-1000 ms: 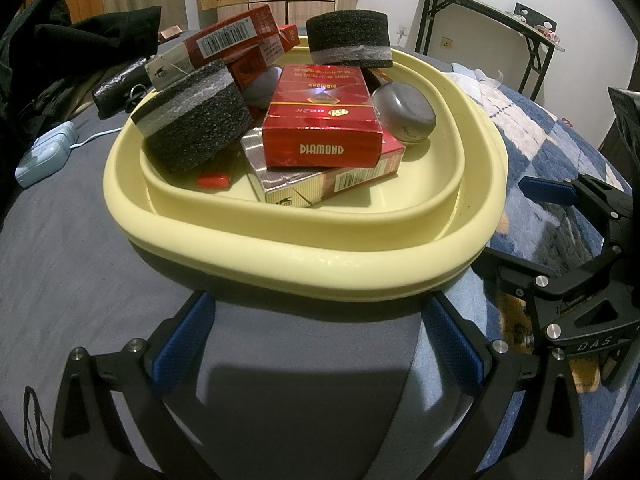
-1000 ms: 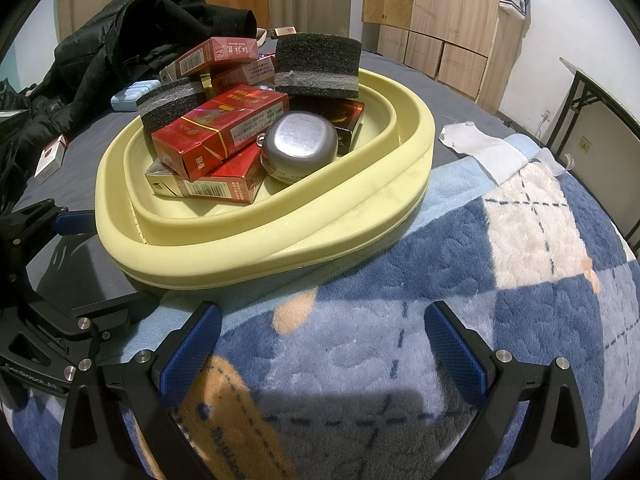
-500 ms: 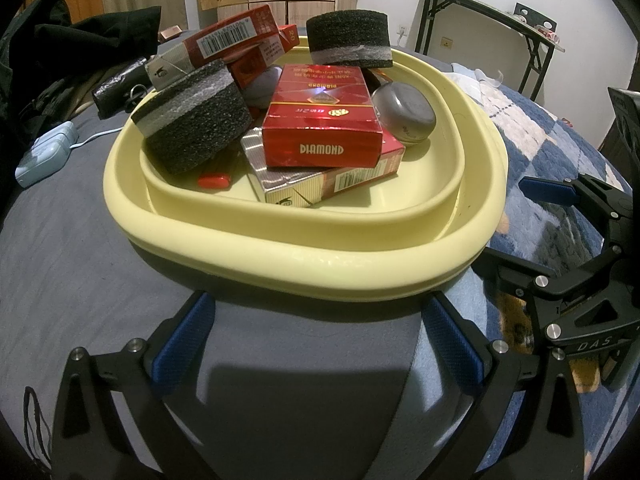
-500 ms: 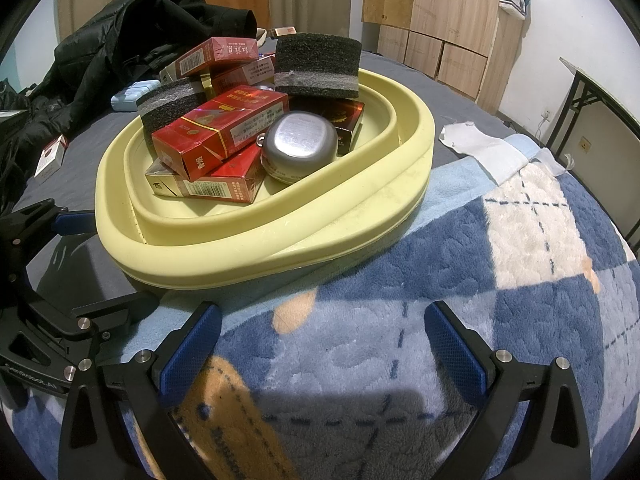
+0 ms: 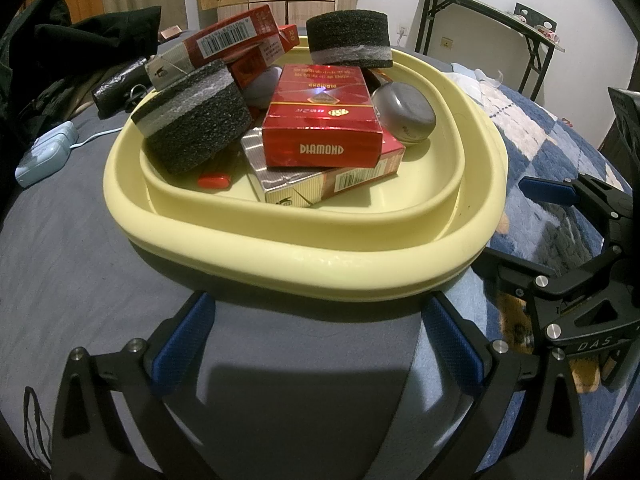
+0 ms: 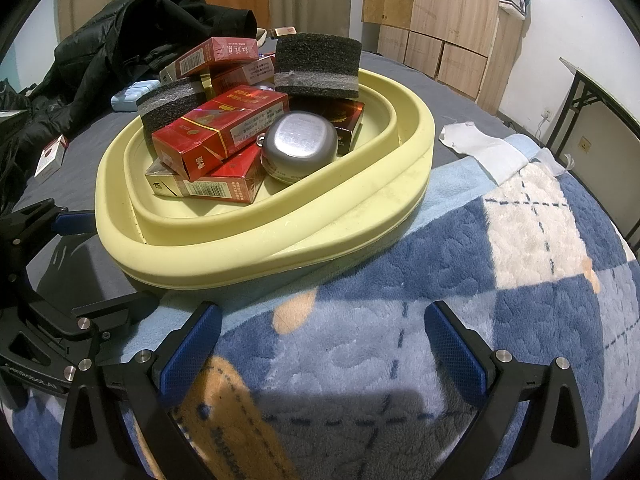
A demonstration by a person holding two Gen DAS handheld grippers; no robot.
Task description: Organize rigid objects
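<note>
While the left gripper [image 5: 316, 344] stands wide and empty before the yellow basin [image 5: 320, 264], its piled red box [image 5: 322, 130] could slide off, and from the right wrist the right gripper [image 6: 320, 344], wide too, could knock the metal case [image 6: 300, 148].

One pale yellow basin [image 5: 304, 276] sat on the bed. In it lay two black foam blocks, one at the left [image 5: 192, 120] and one at the back rim [image 5: 349, 38]. Two rounded silver cases showed, one at the right [image 5: 404, 114] and one half hidden behind [image 5: 262, 86]. At least five red cigarette packs were piled there, the DIAMOND pack [image 5: 322, 120] topmost, others possibly hidden. One small red lighter [image 5: 215, 180] lay on the basin floor.
</note>
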